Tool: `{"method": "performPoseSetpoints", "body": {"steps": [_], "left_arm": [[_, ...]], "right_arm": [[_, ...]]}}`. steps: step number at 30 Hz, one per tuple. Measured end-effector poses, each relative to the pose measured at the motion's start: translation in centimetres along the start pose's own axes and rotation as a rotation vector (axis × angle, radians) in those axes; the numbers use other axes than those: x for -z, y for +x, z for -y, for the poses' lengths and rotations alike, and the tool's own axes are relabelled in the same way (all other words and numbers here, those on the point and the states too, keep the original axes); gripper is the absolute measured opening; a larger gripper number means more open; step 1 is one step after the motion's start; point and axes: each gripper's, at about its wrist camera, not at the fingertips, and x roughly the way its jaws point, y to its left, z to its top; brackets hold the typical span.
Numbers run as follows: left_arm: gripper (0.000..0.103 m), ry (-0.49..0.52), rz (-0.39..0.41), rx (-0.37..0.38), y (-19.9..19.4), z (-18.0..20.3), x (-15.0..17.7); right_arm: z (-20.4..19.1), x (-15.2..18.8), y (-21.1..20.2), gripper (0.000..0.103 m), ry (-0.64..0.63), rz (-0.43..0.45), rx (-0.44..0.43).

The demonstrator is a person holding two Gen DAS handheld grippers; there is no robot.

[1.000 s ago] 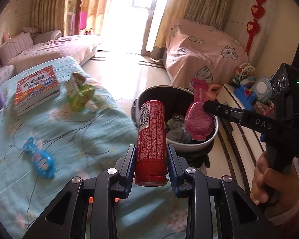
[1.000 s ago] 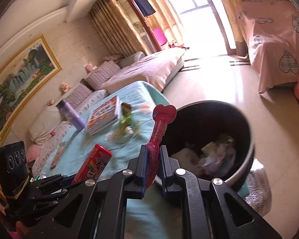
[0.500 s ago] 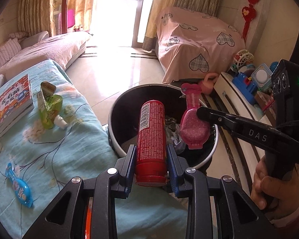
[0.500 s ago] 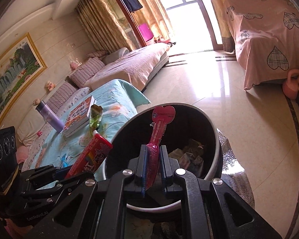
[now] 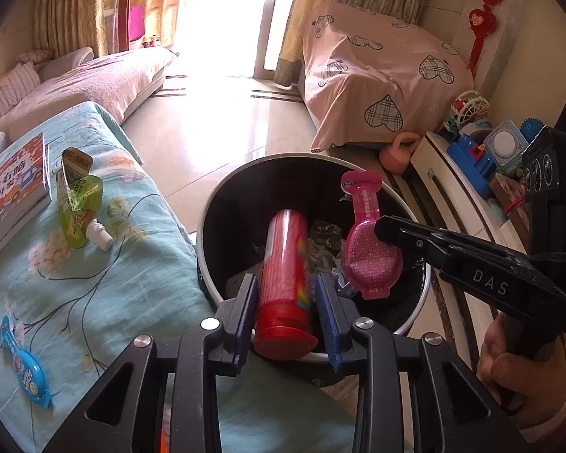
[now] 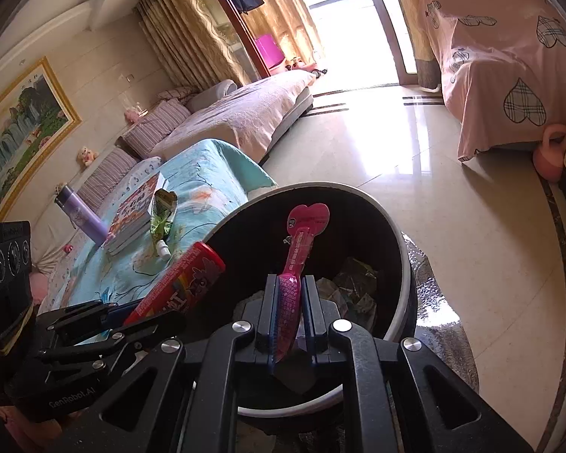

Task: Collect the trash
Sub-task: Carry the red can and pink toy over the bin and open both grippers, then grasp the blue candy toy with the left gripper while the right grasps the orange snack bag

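A black round bin (image 5: 222, 204) with a white rim stands on the floor by the table; it also shows in the right wrist view (image 6: 403, 260). My left gripper (image 5: 286, 298) is open over the bin's near edge. The red tube (image 5: 285, 279) sits loose between its jaws with gaps on both sides, blurred. My right gripper (image 6: 288, 296) is shut on a flat pink packet (image 6: 296, 264) with a heart-shaped top, held over the bin. The packet also shows in the left wrist view (image 5: 369, 245). Crumpled wrappers (image 6: 352, 287) lie inside the bin.
On the table's blue floral cloth (image 5: 94, 264) lie a green spouted pouch (image 5: 77, 204), a blue wrapper (image 5: 22, 366), a book (image 5: 11, 192) and a purple bottle (image 6: 81, 215). A sofa (image 5: 94, 79), a pink-covered seat (image 5: 377, 75) and a toy shelf (image 5: 483, 158) surround the floor.
Both grippers moved further over the bin. My left jaws have opened and the red tube has come loose and turned between them. The right gripper still holds the pink packet.
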Motion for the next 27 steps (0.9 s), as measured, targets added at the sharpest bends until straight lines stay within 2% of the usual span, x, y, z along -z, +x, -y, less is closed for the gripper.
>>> {"method": "performPoseSetpoints", "body": {"steps": [2, 4, 5, 6, 10, 12, 14, 19, 27], "left_arm": [[0.034, 0.004, 0.001, -0.002, -0.1, 0.2, 0.0], [0.046, 0.007, 0.011, -0.01, -0.5, 0.1, 0.1], [0.048, 0.008, 0.026, -0.013, -1.0, 0.2, 0.2], [0.049, 0.009, 0.038, -0.018, -1.4, 0.2, 0.4], [0.054, -0.008, 0.062, -0.021, -2.9, -0.3, 1.4], [0.055, -0.025, 0.073, -0.026, -3.8, -1.0, 2.3], [0.055, -0.046, 0.084, -0.035, -4.9, -1.8, 3.3], [0.055, -0.109, 0.097, -0.053, -7.5, -4.0, 6.0], [0.056, -0.234, 0.118, -0.083, -11.9, -7.9, 10.4]], "right_arm": [[0.2, 0.0, 0.2, 0.016, 0.017, -0.004, 0.001], [0.4, 0.1, 0.1, 0.019, 0.031, -0.007, -0.003], [0.5, 0.2, 0.0, 0.028, 0.035, -0.004, -0.003], [0.5, 0.2, -0.2, 0.041, 0.038, 0.002, -0.005], [-0.1, 0.5, -1.1, 0.057, 0.032, 0.025, -0.017], [-0.7, 0.7, -1.7, 0.081, 0.029, 0.042, -0.036], [-1.5, 1.1, -2.4, 0.09, 0.018, 0.066, -0.046], [-3.8, 2.4, -3.3, 0.092, -0.002, 0.079, -0.074], [-7.1, 5.1, -3.1, 0.093, -0.011, 0.038, -0.131]]}}
